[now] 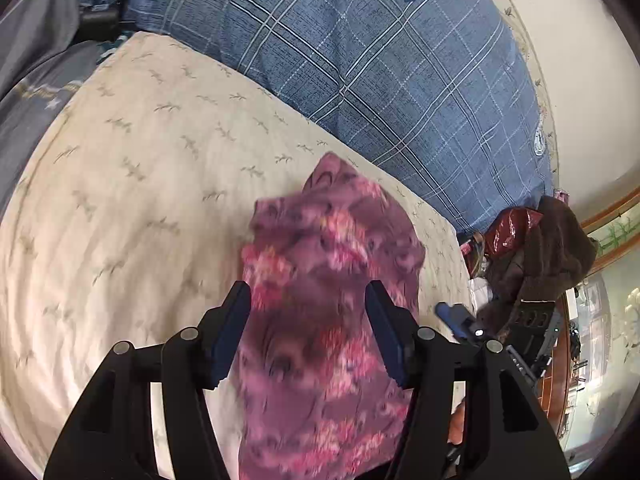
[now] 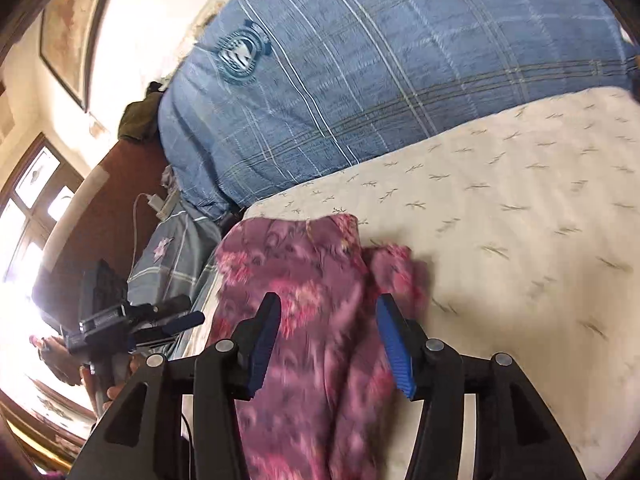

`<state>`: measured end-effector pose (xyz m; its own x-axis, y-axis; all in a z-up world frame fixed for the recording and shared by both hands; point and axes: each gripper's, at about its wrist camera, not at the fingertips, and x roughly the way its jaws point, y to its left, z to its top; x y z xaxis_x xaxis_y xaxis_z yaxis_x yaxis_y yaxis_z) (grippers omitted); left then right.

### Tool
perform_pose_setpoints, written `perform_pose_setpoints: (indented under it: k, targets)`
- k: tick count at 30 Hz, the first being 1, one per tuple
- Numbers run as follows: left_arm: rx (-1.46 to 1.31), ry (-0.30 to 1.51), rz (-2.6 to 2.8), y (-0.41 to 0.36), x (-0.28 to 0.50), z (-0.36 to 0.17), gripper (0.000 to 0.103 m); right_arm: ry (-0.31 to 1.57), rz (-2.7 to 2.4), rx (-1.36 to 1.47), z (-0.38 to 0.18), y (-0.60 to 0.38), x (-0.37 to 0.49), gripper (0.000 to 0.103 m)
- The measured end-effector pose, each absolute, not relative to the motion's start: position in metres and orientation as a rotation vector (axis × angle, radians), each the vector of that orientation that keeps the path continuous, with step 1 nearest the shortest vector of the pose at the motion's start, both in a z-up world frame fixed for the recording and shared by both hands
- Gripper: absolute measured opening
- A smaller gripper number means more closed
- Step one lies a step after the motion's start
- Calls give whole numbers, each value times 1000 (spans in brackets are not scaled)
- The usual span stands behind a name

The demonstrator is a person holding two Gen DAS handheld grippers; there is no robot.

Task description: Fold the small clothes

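Observation:
A purple garment with pink flowers (image 1: 320, 248) lies bunched on the cream bed sheet (image 1: 132, 184). My left gripper (image 1: 307, 292) hangs over the garment's near part, its blue pads (image 1: 230, 332) standing well apart; the cloth shows between them with neither pad pressing on it. The right wrist view shows the same garment (image 2: 304, 264) near the sheet's (image 2: 500, 208) left edge. My right gripper (image 2: 329, 301) is open above it, pads clear of the cloth. Each gripper shows at the edge of the other's view: the right one (image 1: 456, 318) and the left one (image 2: 160, 320). Both views are blurred.
A blue plaid quilt (image 1: 380, 64) is heaped along the far side of the bed. A pile of dark brown clothes (image 1: 548, 256) and a red bag sit beyond the bed's right end. A grey striped pillow (image 2: 172, 256), a white charger (image 2: 154, 202) with cable and a window lie to the left.

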<state>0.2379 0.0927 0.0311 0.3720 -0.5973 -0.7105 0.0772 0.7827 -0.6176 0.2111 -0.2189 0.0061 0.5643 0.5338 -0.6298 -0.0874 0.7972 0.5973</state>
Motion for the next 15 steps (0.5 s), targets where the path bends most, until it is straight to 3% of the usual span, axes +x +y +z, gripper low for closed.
perform_pose_setpoints:
  k: [3,4,5,6,11,15]
  targets:
    - [-495,1149,-446,78,261,21,58,951,382,570,-13,-206,232,51]
    - [-476,1157,-443,72,269,19,58,969,400,580,-20,-201,241,46]
    - [-459,1163,-440,67,274,18,57,981,428,588,-25,-196,247,14]
    - [-444,1164,-436,61,280,19,55,978,443,593,-26,-195,250,9]
    - [-353,1114,-452,36,303,23,55,826,432,685,-7,-225,231,8]
    - [-190,1223,-399,3,335,-20,50,955,339,695,-62,-244,237,5]
